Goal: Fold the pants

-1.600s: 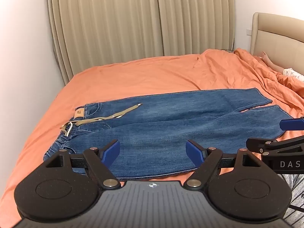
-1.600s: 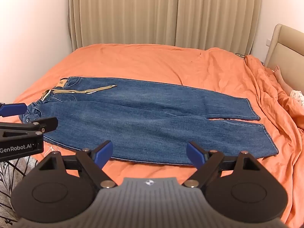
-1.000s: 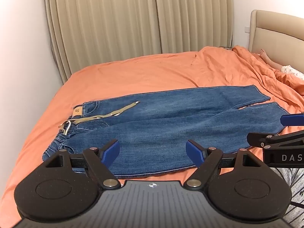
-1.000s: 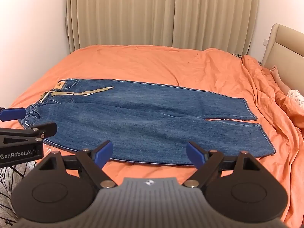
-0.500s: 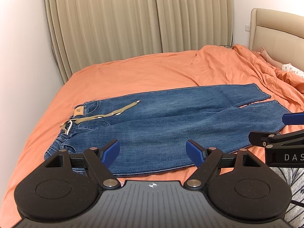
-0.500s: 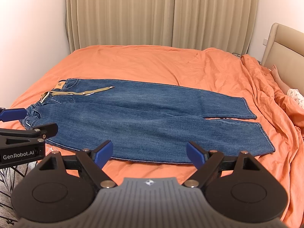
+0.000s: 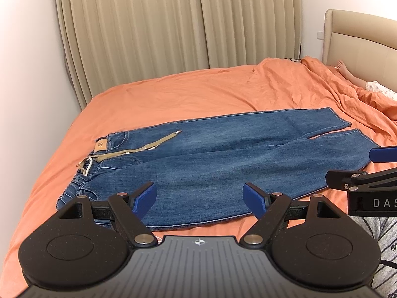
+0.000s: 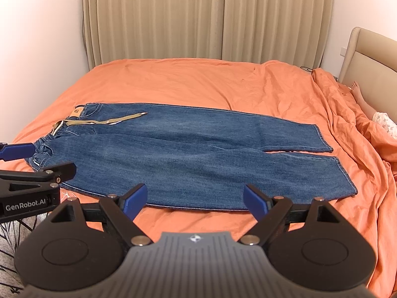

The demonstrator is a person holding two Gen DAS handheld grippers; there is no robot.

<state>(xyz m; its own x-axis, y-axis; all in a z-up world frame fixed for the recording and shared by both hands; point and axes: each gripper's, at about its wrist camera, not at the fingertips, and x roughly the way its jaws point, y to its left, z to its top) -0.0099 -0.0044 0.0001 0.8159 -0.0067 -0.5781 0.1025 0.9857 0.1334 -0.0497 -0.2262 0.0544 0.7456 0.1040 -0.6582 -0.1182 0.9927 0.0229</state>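
Jeans (image 8: 188, 154) lay flat on the orange bed (image 8: 198, 84), legs side by side, tan belt (image 8: 104, 121) loose at the waist; left claw (image 7: 199, 196) and right claw (image 8: 196, 196) hovered apart, empty; risked snagging that belt, or pinching sheet along with denim.

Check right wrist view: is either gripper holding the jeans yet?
No: the right gripper is open and empty short of the jeans, and the left gripper is open beside the waistband.

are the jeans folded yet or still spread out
Spread out. The jeans lie flat at full length on the bed, both legs side by side, hems apart. Both grippers are open, holding nothing.
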